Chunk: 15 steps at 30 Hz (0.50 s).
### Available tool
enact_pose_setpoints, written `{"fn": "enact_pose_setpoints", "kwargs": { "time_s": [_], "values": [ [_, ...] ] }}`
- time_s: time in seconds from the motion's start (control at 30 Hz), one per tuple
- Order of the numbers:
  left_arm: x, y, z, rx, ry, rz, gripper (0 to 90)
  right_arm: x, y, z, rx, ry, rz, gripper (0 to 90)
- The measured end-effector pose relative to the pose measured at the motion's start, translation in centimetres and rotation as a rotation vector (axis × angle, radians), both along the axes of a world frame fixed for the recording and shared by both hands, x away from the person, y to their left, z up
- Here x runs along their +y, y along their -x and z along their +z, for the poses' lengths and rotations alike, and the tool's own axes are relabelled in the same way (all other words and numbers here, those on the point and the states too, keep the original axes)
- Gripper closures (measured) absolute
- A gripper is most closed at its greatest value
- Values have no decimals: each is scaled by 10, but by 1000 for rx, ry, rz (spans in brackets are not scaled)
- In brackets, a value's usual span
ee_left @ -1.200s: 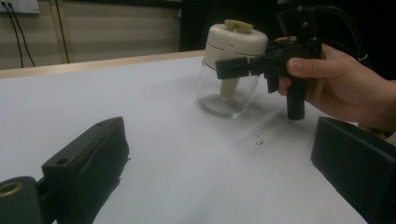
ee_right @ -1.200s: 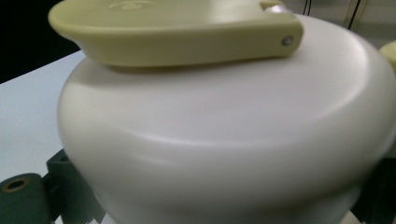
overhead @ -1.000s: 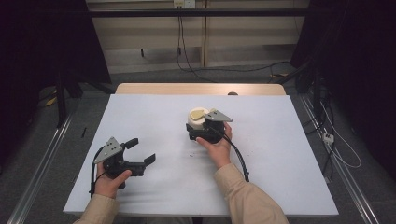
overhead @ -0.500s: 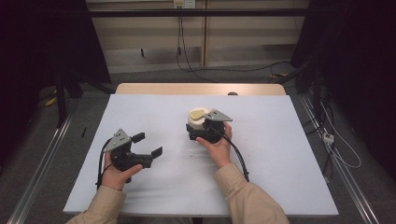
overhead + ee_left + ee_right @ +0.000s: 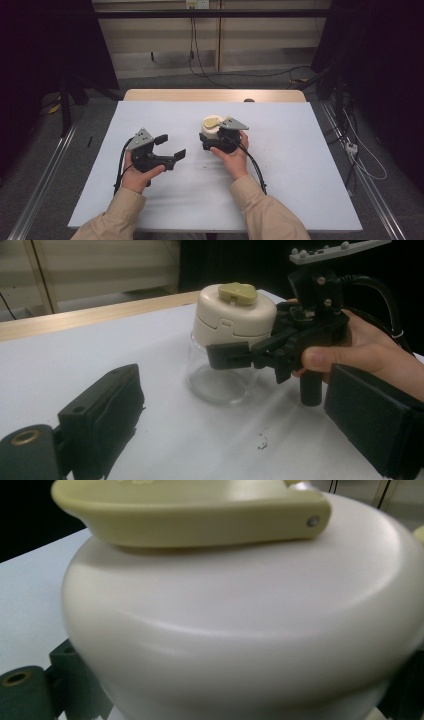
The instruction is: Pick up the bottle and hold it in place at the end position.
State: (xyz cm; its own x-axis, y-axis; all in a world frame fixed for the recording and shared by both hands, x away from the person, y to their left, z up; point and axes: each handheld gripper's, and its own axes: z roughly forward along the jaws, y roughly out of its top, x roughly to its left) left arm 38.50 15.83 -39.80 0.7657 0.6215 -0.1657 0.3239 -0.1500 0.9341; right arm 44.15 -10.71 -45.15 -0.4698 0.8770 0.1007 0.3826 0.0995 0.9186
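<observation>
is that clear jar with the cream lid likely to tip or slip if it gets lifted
The jar looks top-heavy: its bulky cream lid overhangs the clear body, so it may tip. The smooth wall is probably slippery. It appears empty, so likely light.

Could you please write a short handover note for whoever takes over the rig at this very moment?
Right gripper: shut on the jar, jaws clamped round its clear glass body, holding it upright on the table.
Left gripper: open, nothing between the jaws; they have just been closing slightly. It sits to the left of the jar, pointing at it, apart from it.
Jar: near the table's middle, cream lid on, olive flap on top lying flat.
Done: jar steadied.
Left: probably bring the left gripper to the lid and open it; nothing on the lid has been touched yet.
</observation>
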Motion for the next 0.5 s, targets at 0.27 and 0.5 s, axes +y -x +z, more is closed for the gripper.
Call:
{"fn": "enact_pose_setpoints", "kwargs": {
  "time_s": [0.27, 0.5],
  "values": [
    [-7, -9, 3, 20, -7, 3, 148, 0, 0, 0, 0, 2, 1, 57],
    [-12, -17, 5, 36, -16, 9, 270, 0, 0, 0, 0, 3, 1, 57]
  ]
}}
